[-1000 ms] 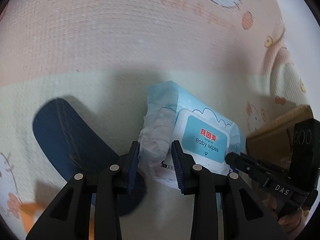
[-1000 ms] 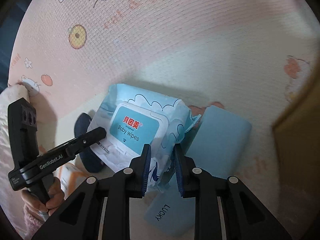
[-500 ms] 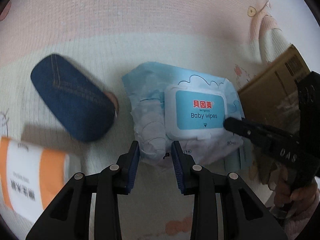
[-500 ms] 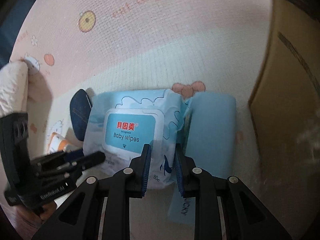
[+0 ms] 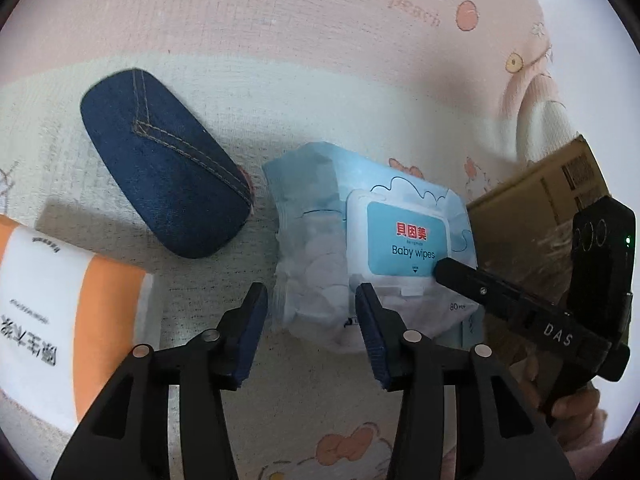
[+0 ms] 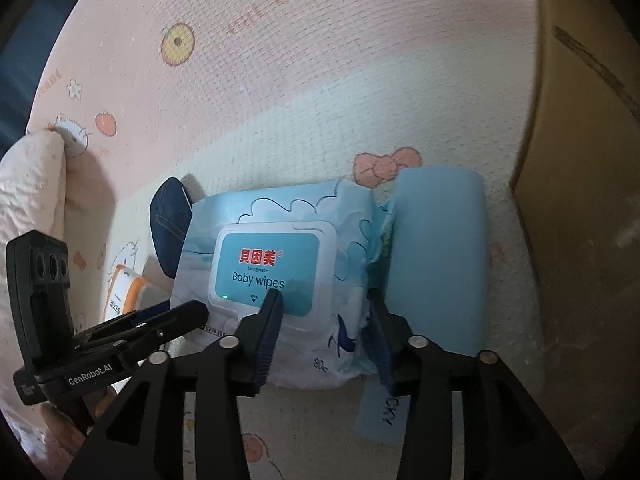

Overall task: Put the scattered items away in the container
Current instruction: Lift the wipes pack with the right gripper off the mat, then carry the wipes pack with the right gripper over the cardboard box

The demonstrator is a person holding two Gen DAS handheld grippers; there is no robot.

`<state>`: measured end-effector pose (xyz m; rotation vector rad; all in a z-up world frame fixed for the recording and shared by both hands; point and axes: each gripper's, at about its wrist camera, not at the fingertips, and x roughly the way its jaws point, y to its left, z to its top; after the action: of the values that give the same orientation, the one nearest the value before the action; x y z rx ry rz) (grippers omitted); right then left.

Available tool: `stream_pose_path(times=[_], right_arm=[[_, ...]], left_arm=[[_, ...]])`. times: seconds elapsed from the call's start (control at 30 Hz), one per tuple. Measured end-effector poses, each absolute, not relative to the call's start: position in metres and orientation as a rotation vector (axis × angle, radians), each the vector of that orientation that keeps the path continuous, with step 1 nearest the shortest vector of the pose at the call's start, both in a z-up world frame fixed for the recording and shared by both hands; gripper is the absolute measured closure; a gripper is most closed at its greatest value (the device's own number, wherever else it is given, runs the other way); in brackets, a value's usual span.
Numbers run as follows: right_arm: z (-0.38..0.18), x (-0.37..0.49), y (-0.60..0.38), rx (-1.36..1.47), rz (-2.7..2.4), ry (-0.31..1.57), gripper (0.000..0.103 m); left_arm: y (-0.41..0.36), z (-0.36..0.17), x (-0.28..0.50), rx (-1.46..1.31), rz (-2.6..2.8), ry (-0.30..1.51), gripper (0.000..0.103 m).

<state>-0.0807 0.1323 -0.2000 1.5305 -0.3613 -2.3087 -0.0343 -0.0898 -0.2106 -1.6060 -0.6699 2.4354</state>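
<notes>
A pink and cream cartoon-print play mat (image 6: 320,92) fills both views, with a brown cardboard box (image 6: 580,208) standing at its right edge. On the mat lies a light blue baby wipes pack (image 6: 280,256), touching a pale blue case (image 6: 436,256) on its right, with a denim case (image 5: 164,164) and an orange-and-white tissue pack (image 5: 60,320) to its left. The left gripper (image 5: 312,324) and right gripper (image 6: 324,332) straddle the pack's near corners, their jaws opening, pads not pressing it.

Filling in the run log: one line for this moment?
left gripper: opening, unloaded | right gripper: opening around baby wipes pack | pack on mat
</notes>
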Motion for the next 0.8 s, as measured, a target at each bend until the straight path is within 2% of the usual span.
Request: stream_pose_path(times=[0.2,0.43,0.6,0.8], right_arm=[[-0.203,-0.092,0.128,1.531,-2.317,-0.371,0.053],[-0.205,-0.101,0.131,1.559,-2.294,-0.438,0.052],[-0.205,-0.097,0.129,1.539,-2.319,-0.417,0.053],[-0.201,-0.09,0.126,1.521,-2.328,-0.408,0.057]], left_arm=[[-0.089,-0.209,-0.042,-1.603,2.431,-0.653,0.05],[-0.093,-0.214,-0.058,-1.601,2.376,-0.79,0.052],[-0.084,-0.209,-0.061,-1.581,2.384,-0.685,0.059],[-0.076,-0.199,-0.057,-1.558,2.443,-0.622,0.061]])
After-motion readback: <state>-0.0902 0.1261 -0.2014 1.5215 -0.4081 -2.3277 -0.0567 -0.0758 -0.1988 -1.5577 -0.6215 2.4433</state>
